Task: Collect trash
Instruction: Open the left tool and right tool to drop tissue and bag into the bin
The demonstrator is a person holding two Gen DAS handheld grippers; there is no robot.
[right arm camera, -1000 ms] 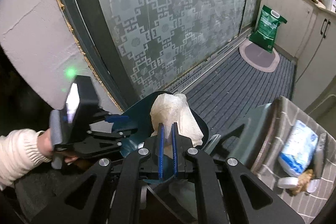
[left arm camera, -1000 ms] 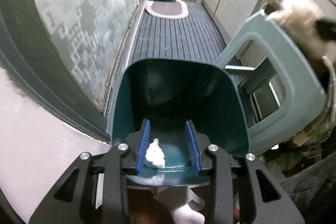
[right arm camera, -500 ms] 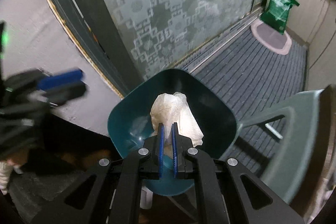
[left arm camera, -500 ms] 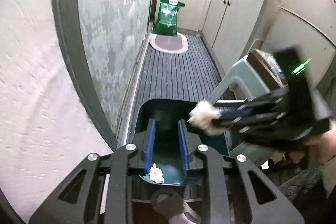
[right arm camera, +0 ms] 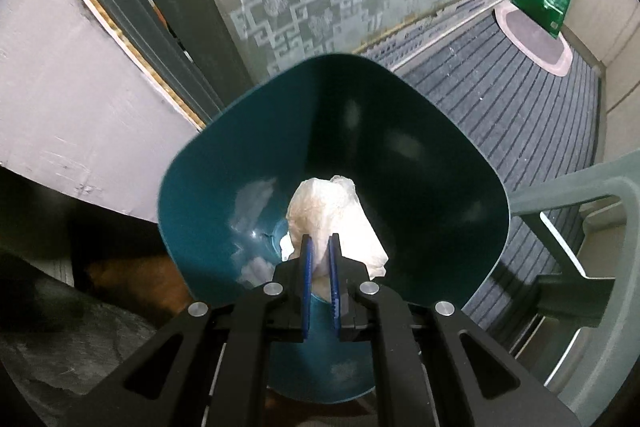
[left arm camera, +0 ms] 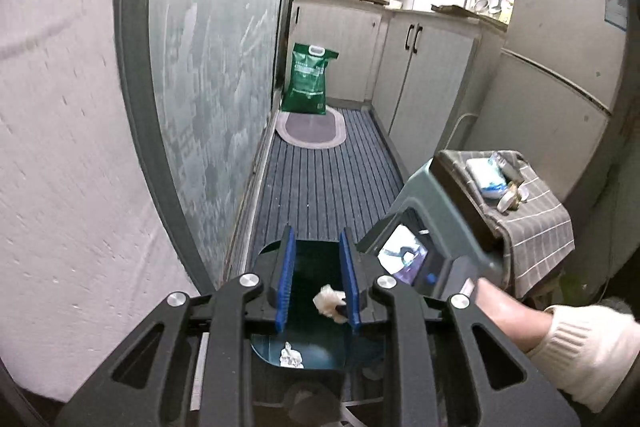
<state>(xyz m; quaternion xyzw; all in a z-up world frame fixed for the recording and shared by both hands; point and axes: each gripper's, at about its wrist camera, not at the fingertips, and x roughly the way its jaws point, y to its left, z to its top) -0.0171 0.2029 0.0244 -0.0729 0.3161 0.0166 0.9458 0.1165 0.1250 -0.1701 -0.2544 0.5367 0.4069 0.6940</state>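
Right gripper point(right arm camera: 320, 281) clamped on crumpled tissue point(right arm camera: 334, 211), pointing steeply down inside teal bin point(right arm camera: 460, 163) mouth, wad hanging above bin floor and 1 scrap point(left arm camera: 291, 354) there; left gripper point(left arm camera: 316, 279) empty, part-closed, above bin, farther off.

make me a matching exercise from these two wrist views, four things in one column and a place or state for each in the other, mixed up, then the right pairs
Things
1. crumpled tissue
2. small paper scrap
3. green bag
4. checked cloth

Places or states
A. draped over the grey stool
B. pinched in the right gripper, over the teal bin
C. standing on the floor by the oval mat
D. lying on the bin's bottom

Pairs: 1-B, 2-D, 3-C, 4-A
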